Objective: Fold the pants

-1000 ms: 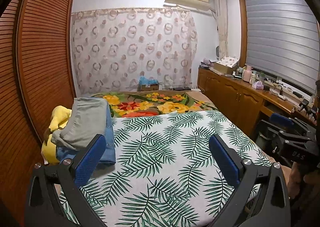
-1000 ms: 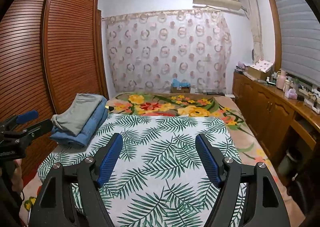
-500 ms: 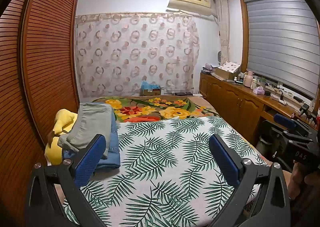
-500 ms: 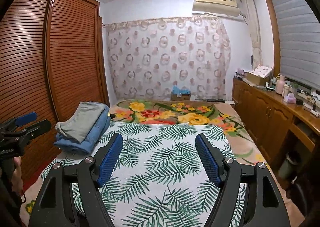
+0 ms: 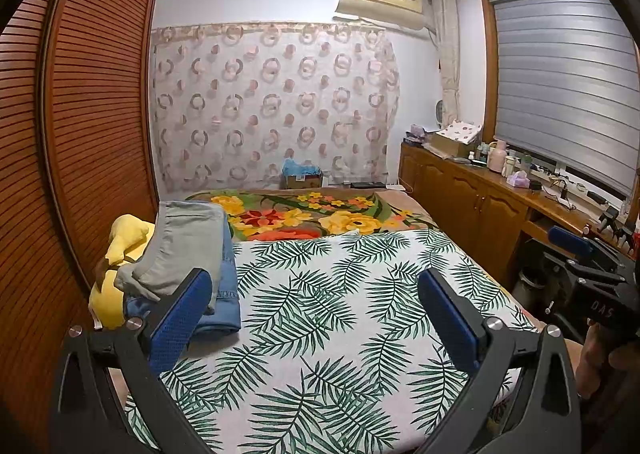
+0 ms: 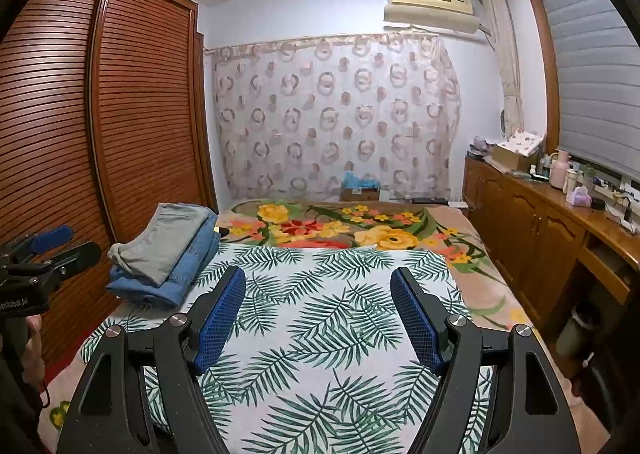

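Left hand-held gripper (image 5: 312, 294): jaws wide, empty.
Right hand-held gripper (image 6: 318, 294): jaws wide, empty.
Pants (image 6: 168, 242): folded grey pair atop jeans (image 6: 188, 266) (left edge of bed (image 6: 320, 318)).

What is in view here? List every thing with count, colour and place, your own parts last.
grey pants: one, folded, top of pile, bed's left edge
blue jeans: one, folded, beneath the grey pants
yellow soft thing: one, behind the pile
leaf-print sheet: one, white and green, near half of bed
floral blanket: one, far half
wardrobe: brown, left
cabinet: brown, right
air conditioner: cream, high on wall
left tool: open, empty
right tool: open, empty
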Motion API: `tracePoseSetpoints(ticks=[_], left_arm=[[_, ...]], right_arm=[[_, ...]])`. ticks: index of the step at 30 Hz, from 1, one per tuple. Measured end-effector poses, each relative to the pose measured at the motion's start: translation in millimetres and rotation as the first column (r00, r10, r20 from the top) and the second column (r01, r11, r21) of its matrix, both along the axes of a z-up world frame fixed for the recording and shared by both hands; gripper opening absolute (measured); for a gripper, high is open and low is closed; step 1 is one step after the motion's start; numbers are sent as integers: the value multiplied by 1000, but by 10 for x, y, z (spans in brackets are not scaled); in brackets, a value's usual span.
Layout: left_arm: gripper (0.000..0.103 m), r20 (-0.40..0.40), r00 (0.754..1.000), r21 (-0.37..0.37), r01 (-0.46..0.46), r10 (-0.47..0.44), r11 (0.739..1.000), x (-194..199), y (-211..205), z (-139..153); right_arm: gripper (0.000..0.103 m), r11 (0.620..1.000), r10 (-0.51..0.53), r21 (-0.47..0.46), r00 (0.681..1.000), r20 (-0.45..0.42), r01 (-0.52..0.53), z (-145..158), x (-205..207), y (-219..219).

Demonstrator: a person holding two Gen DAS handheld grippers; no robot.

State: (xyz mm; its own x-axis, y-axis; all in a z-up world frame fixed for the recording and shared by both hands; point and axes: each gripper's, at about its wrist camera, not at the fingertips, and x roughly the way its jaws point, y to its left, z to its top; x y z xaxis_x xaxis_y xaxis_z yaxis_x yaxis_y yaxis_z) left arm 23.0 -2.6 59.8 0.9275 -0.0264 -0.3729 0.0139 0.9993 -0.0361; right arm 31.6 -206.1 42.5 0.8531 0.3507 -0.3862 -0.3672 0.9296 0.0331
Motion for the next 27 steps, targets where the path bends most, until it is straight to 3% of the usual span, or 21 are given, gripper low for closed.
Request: tracePoseSetpoints(ticks=[27], left_arm=[[103,-6,1000,0,-1,1,1000,-5,-21,-61]], right_arm=[[77,1000,3,-3,1000,-1,-3,9,-15,18]])
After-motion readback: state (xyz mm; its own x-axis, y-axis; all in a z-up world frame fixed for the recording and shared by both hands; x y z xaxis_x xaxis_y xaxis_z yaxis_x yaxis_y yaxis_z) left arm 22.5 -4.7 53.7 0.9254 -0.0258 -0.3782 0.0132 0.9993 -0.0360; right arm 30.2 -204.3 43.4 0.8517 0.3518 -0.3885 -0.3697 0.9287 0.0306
